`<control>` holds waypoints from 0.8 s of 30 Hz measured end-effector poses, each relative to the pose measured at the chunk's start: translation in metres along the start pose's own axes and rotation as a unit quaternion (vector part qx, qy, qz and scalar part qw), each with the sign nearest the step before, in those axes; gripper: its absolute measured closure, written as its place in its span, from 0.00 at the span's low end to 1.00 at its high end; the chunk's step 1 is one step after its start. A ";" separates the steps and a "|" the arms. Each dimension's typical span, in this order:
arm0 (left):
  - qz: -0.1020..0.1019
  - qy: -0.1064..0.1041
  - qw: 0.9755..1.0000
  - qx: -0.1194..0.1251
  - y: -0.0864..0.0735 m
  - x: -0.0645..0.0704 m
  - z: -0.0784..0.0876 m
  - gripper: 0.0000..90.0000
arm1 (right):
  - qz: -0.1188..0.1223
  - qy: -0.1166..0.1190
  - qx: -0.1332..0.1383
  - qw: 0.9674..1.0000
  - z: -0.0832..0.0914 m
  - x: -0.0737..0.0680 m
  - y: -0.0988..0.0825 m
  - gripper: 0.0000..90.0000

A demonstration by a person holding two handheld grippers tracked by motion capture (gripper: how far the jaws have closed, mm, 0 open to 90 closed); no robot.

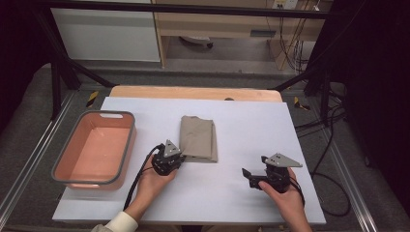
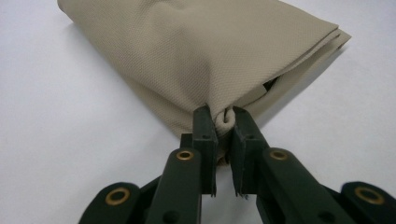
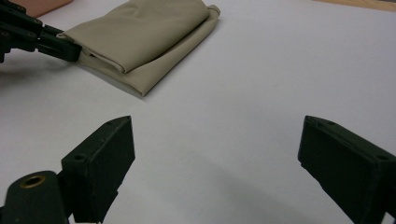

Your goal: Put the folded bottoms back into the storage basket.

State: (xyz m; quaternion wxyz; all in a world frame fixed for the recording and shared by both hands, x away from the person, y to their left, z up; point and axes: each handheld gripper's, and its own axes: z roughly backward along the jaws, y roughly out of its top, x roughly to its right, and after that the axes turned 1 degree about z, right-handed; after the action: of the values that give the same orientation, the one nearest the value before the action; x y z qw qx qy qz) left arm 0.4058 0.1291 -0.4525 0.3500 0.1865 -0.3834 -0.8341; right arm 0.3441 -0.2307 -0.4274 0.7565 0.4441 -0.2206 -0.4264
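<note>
A folded beige cloth [image 1: 198, 138] lies in the middle of the white table top [image 1: 241, 121]. My left gripper [image 1: 180, 155] sits at the cloth's near left corner. In the left gripper view its jaws are shut on a pinched fold of the cloth's [image 2: 205, 60] edge, at the left gripper's tips [image 2: 226, 117]. My right gripper [image 1: 247, 176] rests low at the right front of the table, jaws wide open, nothing between them. In the right gripper view the right gripper [image 3: 217, 154] faces bare table, with the cloth [image 3: 140, 32] and the left gripper [image 3: 70, 50] farther off at upper left.
A salmon-pink tub with a grey rim [image 1: 126, 145] stands at the table's left side, nothing visible inside it. A wooden edge [image 1: 193, 92] shows behind the white sheet. Cables [image 1: 329, 145] hang off the right side of the table.
</note>
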 end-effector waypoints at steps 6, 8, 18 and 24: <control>-0.002 -0.011 1.000 -0.010 -0.002 0.001 0.009 0.92 | 0.003 0.007 0.001 1.000 0.002 -0.004 0.001 0.13; -0.004 -0.014 1.000 -0.014 -0.003 0.002 0.013 0.92 | 0.005 0.009 0.004 1.000 0.003 -0.006 0.001 0.13; -0.024 -0.034 0.998 -0.037 -0.011 0.015 0.035 0.91 | 0.002 0.016 0.001 1.000 0.006 -0.012 0.001 0.12; -0.026 -0.045 0.998 -0.043 -0.019 0.023 0.048 0.91 | 0.010 0.026 -0.004 1.000 0.004 -0.019 0.001 0.12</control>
State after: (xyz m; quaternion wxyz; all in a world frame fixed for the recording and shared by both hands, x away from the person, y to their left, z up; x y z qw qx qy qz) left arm 0.3541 0.1459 -0.4374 0.3181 0.1430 -0.3574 -0.8664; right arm 0.3316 -0.2163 -0.4232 0.7677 0.4498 -0.2037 -0.4085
